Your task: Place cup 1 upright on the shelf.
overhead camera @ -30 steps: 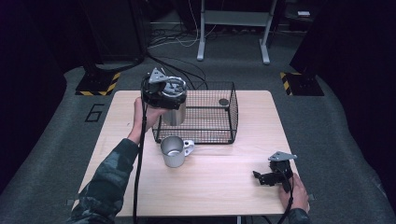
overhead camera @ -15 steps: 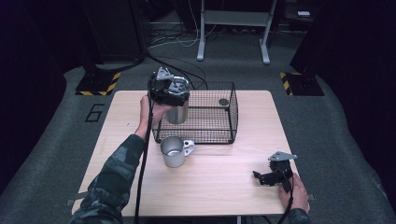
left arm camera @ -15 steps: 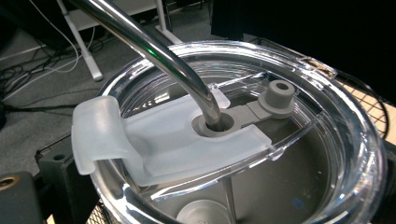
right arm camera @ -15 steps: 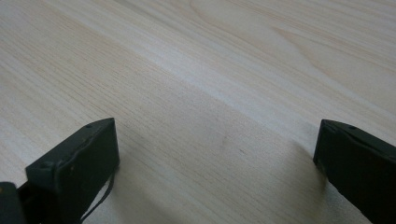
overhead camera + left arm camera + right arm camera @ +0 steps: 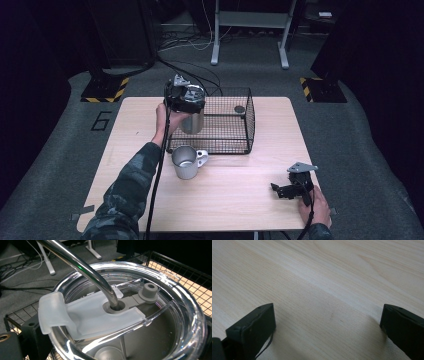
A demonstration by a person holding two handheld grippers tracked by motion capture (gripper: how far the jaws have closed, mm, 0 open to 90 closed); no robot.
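Observation:
A steel tumbler (image 5: pixel 191 122) with a clear lid (image 5: pixel 160 325) and a bent metal straw (image 5: pixel 82 267) hangs at the left end of the black wire basket (image 5: pixel 235 145). My left gripper (image 5: pixel 184 97) is shut on the tumbler from above, and the lid sits close under its camera. In the high view I cannot tell whether the tumbler's base touches the basket floor. A steel mug (image 5: pixel 186 162) with a white handle stands on the table just in front of the basket. My right gripper (image 5: pixel 280 191) rests open on the wood at the front right, nothing between its jaws (image 5: pixel 327 325).
The wooden table (image 5: pixel 240 210) carries the basket at its back middle. A small dark round object (image 5: pixel 239 109) lies in the basket's far right part. Beyond the table are cables, a desk frame and a yellow-black striped foot (image 5: pixel 102 92) on the grey floor.
My left gripper has carried the tumbler a little to the right, over the basket's left end. The right gripper and the mug have stayed put.

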